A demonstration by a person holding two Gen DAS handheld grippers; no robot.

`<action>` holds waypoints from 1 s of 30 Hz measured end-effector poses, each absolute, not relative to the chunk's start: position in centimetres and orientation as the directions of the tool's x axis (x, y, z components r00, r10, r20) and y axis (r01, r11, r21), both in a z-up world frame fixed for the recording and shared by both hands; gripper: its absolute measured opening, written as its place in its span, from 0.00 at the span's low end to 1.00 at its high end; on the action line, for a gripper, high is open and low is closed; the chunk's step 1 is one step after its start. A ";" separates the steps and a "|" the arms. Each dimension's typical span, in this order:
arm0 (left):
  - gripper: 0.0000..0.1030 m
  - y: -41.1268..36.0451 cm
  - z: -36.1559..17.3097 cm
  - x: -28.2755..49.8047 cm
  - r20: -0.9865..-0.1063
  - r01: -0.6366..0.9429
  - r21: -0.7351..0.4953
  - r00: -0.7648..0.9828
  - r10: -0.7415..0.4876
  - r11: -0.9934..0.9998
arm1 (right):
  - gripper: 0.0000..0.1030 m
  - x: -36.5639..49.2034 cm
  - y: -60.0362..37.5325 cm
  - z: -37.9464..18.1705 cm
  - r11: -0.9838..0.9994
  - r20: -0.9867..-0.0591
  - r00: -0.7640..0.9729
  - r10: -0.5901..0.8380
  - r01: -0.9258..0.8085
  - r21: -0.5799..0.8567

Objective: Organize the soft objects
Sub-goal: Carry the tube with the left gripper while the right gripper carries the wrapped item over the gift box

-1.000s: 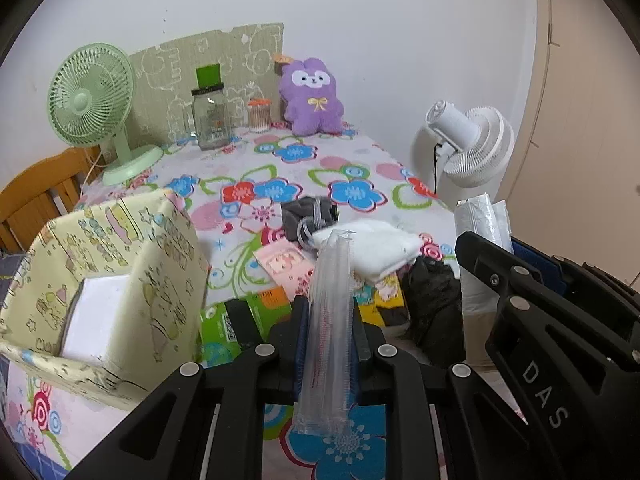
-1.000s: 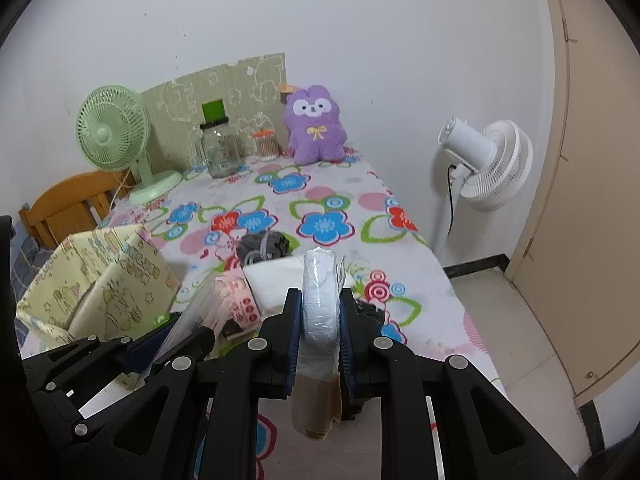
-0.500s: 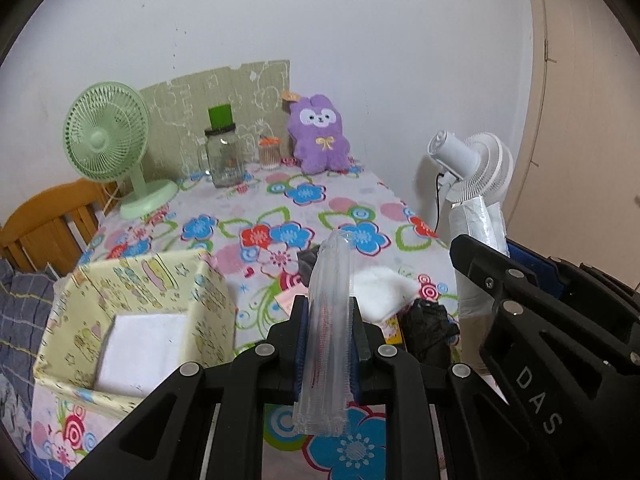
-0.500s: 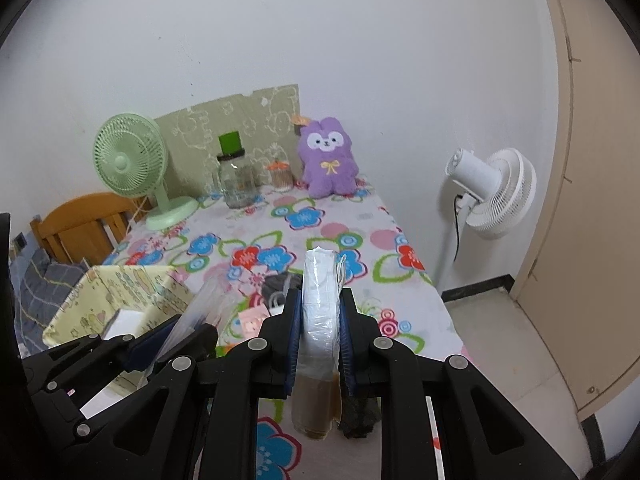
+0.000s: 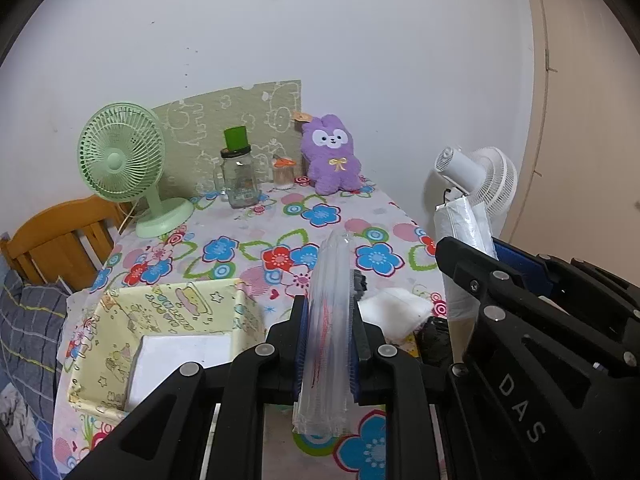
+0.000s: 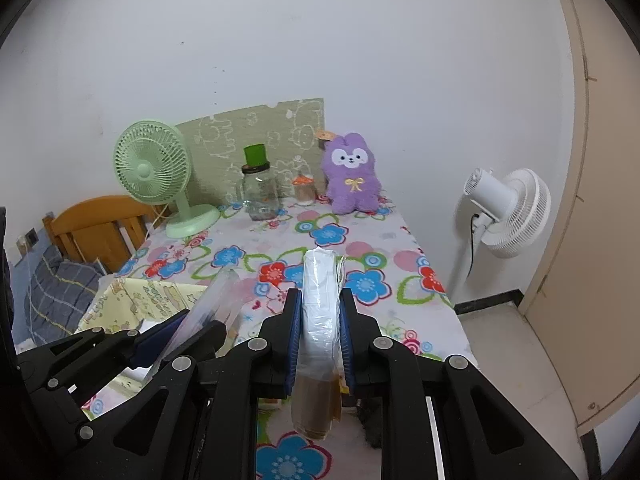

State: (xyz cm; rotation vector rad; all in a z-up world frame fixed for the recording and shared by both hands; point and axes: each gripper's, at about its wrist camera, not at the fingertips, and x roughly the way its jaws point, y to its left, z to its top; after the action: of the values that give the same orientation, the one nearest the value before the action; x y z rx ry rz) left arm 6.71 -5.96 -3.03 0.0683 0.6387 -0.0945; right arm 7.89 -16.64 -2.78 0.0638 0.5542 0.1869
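Nearest, at lower centre of the left wrist view, the left gripper (image 5: pixel 328 344) is clamped on a clear plastic packet (image 5: pixel 329 320) standing upright between its blue pads. At lower centre of the right wrist view, the right gripper (image 6: pixel 320 344) is likewise clamped on a white plastic-wrapped bundle (image 6: pixel 319 312), brownish at its lower end.

Change noted: both grippers have risen from a second ago. The floral tablecloth (image 5: pixel 320 216) now sits lower in each frame, and more wall shows above. Both loads are lifted clear of the table and hang in the air.

Left of centre in the left wrist view, the yellow patterned box (image 5: pixel 172 304) lies open, a white item (image 5: pixel 180 364) already inside. Just right of the packet, a white folded cloth (image 5: pixel 394 312) and a dark item (image 5: pixel 434 340) remain on the table.

Further back stand a green fan (image 5: pixel 120 160), a glass jar (image 5: pixel 239 180) and a purple plush toy (image 5: pixel 330 156) against the wall.

Assessment: pick-up complete; carrying to the box looks like the next step, with more items left to sort.
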 end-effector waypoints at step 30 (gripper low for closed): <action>0.15 2.9 -3.6 9.0 -0.616 -0.008 0.054 0.786 0.040 0.998 | 0.20 11.7 -6.7 -3.1 0.943 -0.560 0.768 0.312 -0.322 0.084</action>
State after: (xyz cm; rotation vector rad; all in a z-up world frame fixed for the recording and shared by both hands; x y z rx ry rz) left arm 9.00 2.86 -3.61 0.0498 0.6655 0.0257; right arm 11.67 -6.71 -3.07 -0.0177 0.6042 0.3445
